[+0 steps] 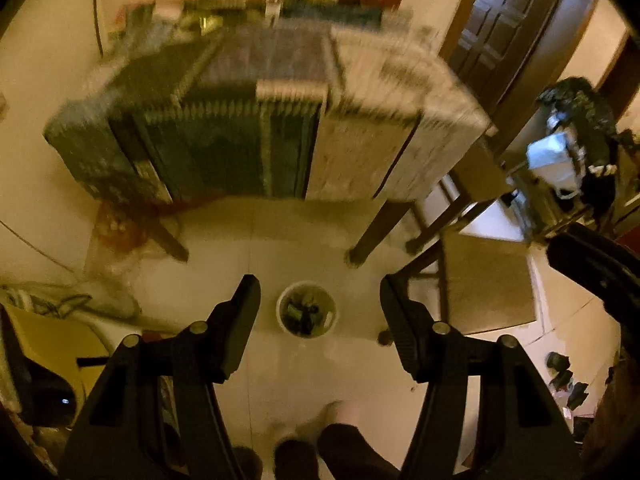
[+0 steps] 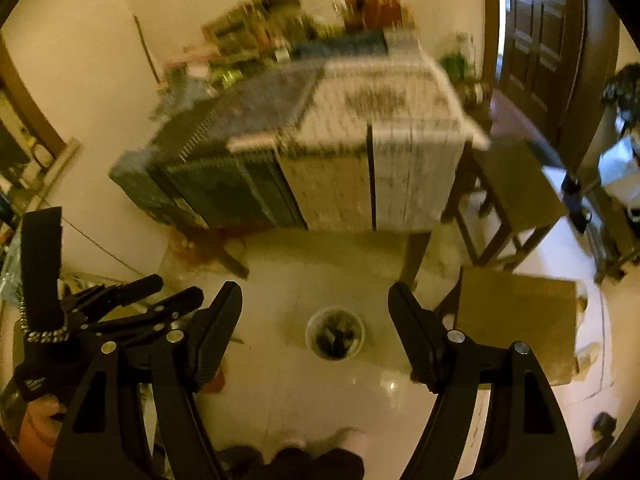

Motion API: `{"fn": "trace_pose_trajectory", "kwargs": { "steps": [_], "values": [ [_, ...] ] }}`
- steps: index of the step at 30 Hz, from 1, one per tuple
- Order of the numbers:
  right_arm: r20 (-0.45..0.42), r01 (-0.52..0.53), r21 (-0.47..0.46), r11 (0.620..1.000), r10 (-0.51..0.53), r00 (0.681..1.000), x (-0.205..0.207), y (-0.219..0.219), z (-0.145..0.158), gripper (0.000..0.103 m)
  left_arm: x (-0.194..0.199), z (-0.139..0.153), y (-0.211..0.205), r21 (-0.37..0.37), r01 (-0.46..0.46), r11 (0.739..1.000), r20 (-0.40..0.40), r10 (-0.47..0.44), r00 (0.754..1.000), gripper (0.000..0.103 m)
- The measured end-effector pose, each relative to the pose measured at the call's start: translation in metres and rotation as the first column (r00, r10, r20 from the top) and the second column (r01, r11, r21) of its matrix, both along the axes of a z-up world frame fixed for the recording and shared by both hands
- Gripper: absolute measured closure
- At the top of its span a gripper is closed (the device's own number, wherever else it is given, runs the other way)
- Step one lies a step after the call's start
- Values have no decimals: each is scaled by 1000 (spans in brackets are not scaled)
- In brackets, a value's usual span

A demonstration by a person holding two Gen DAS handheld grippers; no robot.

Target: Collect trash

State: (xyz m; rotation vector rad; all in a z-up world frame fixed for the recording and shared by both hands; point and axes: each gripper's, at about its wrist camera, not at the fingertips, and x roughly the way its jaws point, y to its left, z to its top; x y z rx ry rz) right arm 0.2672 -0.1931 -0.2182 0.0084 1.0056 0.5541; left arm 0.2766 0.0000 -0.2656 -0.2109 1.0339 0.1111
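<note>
On floor below both grippers: white bin (image 1: 307,309) (image 2: 335,333), dark trash inside, near cloth-covered table (image 1: 256,128) (image 2: 320,152). Left gripper (image 1: 320,300): fingers spread, nothing between. Right gripper (image 2: 316,308): fingers spread, nothing between. Stool (image 2: 516,312) beside bin.

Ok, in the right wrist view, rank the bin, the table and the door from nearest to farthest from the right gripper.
1. Bin: on the floor, straight ahead of the open right gripper.
2. Table: beyond the bin, draped in newspaper.
3. Door: farthest, upper right, behind the table.
</note>
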Motion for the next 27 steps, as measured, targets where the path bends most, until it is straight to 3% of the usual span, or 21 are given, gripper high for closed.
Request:
{"fn": "trace_pose_trajectory", "kwargs": {
  "steps": [7,12,17,20,23,25,27],
  "values": [
    [173,25,42,999,-32,984,-54,-10,92,31,-58,114,-12,50,83,995,202,-91,975,42],
    [307,65,80,995,-87,948,-110,-17,147,31,-118,180,-12,79,113,990,339,-133,931,42],
    [413,67,131,989,-116,903,-165,-20,190,31,-188,232,-9,90,114,989,468,-143,872,42],
    [451,59,160,985,-126,884,-190,-21,206,31,-224,254,-7,102,108,989,522,-145,841,36],
    [473,47,183,982,-130,872,-206,-23,216,29,-254,269,-8,133,93,987,560,-152,814,23],
    [486,41,191,981,-131,864,-214,-22,220,20,-272,276,-9,149,76,986,586,-150,797,7],
    [503,38,193,980,-132,854,-222,-20,222,12,-284,280,-9,157,69,985,602,-151,784,6]
  ]
}}
